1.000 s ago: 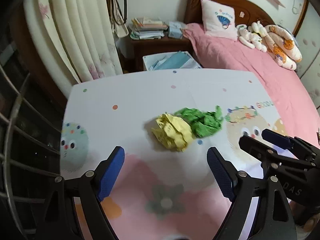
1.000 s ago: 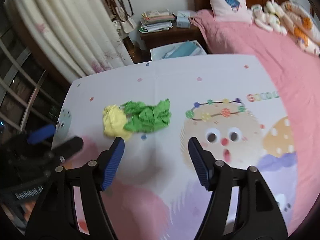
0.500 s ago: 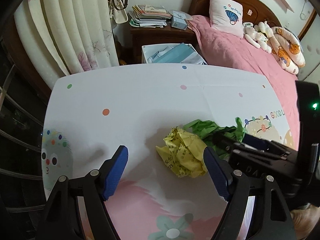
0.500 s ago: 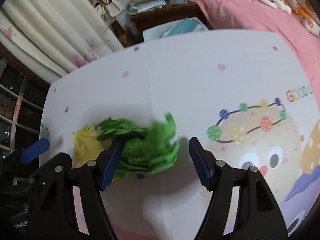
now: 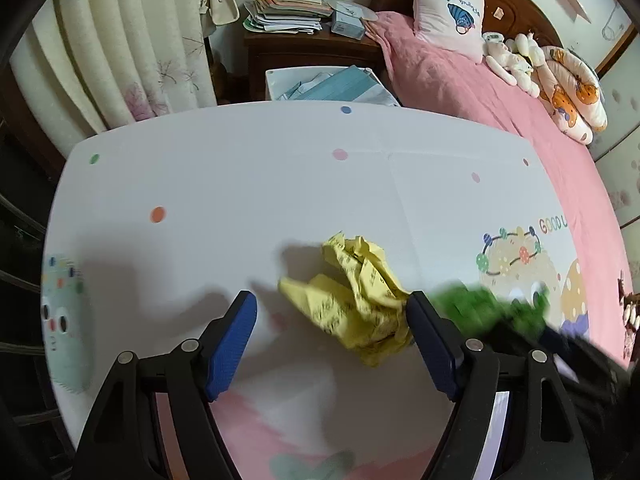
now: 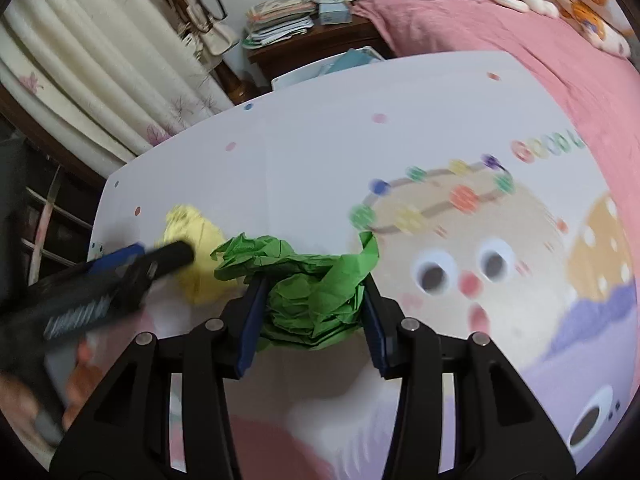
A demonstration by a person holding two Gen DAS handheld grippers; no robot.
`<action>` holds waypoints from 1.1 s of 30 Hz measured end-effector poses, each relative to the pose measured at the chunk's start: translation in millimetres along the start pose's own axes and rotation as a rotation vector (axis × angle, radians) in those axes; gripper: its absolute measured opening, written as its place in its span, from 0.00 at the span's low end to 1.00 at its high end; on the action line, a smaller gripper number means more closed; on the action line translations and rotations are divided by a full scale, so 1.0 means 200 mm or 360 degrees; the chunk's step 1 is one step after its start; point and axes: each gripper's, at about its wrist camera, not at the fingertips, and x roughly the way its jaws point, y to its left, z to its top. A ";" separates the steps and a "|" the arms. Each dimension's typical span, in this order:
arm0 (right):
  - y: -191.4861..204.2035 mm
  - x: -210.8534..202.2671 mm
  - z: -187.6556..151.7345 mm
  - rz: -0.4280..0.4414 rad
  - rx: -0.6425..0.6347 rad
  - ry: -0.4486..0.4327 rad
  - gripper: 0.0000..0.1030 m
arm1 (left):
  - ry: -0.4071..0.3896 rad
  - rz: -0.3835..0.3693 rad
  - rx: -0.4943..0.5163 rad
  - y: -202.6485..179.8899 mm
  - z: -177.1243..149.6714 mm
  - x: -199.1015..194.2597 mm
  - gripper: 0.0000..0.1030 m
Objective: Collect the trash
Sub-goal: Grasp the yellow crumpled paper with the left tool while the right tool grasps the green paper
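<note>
Right gripper [image 6: 312,308] jaws just closing, pinching the green wad [image 6: 308,292], left gripper [image 5: 332,336] jaws narrowing, still loose around the yellow wad [image 5: 356,300]; nothing binned yet.

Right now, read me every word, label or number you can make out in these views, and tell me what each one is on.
"GOOD" followed by a cut-off "L" or "U": printed on the table cover, above the cartoon face.
Small black print on the yellow crumpled paper: too small to read.
White lettering on the left hand-held gripper, seen from the right wrist: too blurred to read.
Book covers in the nightstand stack: too small to read.
</note>
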 end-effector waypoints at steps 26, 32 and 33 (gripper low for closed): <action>-0.34 -1.23 -0.94 0.0071 -0.0291 -0.0345 0.39 | -0.0347 0.0093 0.0229 -0.66 -1.02 -0.83 0.23; -0.43 -1.59 -1.36 0.0136 -0.0544 -0.0391 0.40 | -0.0452 0.0203 0.0107 -0.85 -1.71 -1.12 0.23; -0.44 -1.63 -1.42 0.0131 -0.0586 -0.0394 0.40 | -0.0455 0.0215 0.0078 -0.88 -1.82 -1.15 0.23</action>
